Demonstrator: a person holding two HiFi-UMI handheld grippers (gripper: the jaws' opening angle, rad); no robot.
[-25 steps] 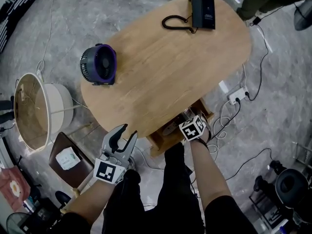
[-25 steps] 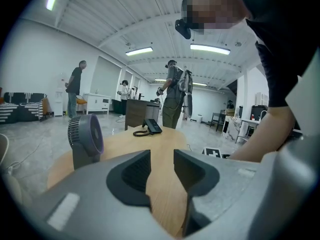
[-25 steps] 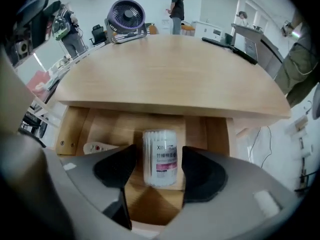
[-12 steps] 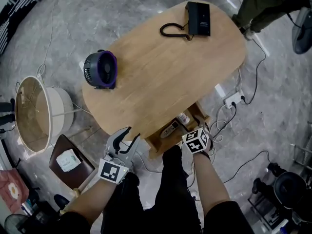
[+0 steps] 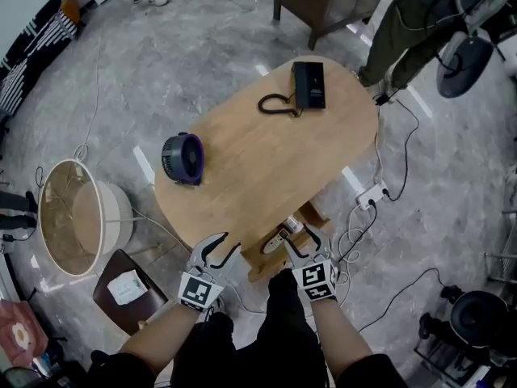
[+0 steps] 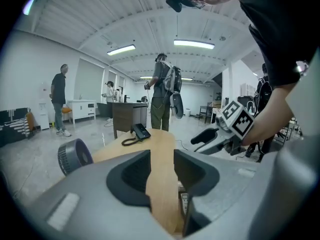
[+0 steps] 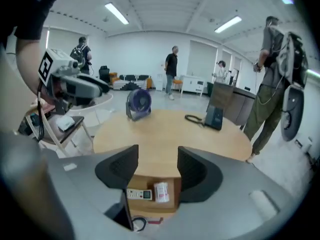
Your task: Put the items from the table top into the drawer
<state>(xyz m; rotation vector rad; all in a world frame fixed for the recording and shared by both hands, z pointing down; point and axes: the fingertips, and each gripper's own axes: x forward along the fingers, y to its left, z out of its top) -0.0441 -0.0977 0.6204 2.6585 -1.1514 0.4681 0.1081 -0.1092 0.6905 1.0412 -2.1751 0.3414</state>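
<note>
one oval wooden table stands on marbled floor.

fan: purple-black, upright, left edge of desk | telephone: black, coiled cord, flat, far end | drawer: open under near edge, holds remote beside white packet

You wear black: dark trousers fill the bottom middle of the head view, and a black short sleeve shows at the upper right of the left gripper view. Your left gripper and right gripper are pale grey with curved black jaws. Each carries a white cube printed with black square markers. Their inner pads are black and finely ribbed.
</note>
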